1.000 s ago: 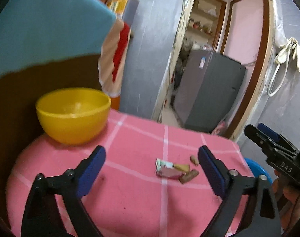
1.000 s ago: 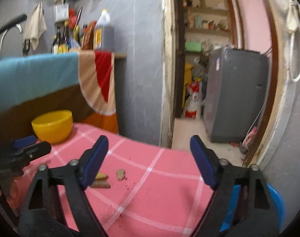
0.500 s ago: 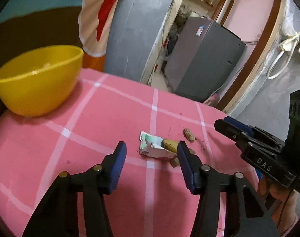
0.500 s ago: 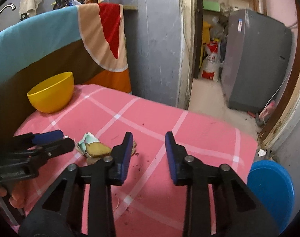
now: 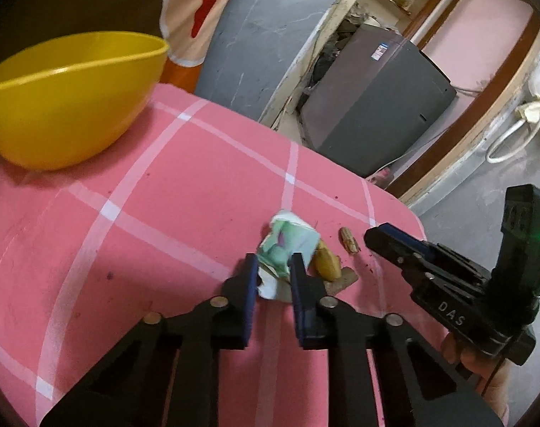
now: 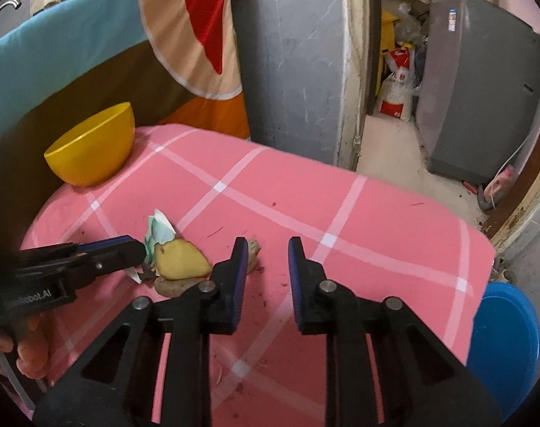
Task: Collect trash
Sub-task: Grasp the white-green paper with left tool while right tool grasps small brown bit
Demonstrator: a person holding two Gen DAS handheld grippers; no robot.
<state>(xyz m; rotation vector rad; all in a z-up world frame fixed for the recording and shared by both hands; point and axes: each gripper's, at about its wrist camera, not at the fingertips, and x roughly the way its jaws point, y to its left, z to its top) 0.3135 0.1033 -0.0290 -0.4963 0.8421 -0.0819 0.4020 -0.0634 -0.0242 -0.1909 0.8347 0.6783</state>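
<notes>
Two grippers over pink checked cloth point(image 5: 163, 220). Left gripper point(image 5: 273, 277) pinched on crumpled wrapper point(image 5: 287, 245), near cloth centre. Right gripper point(image 6: 266, 259) narrowly parted, holding nothing. Yellow peel point(image 6: 179, 259) at wrapper's three o'clock, touching. Yellow bowl point(image 5: 67, 99) at ten o'clock.

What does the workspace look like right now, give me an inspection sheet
Surface: pink checked tablecloth, crumbs near the scraps.
Job's things: crumpled wrapper; yellow peel; small brown scrap; yellow bowl at the far corner.
Clutter: blue lid beyond the table edge.
Grippers: left hand-held gripper closed on the wrapper; right hand-held gripper slightly open, holding nothing.
Cables: white cord on the wall.
Surroundings: grey appliance, draped cloth.
</notes>
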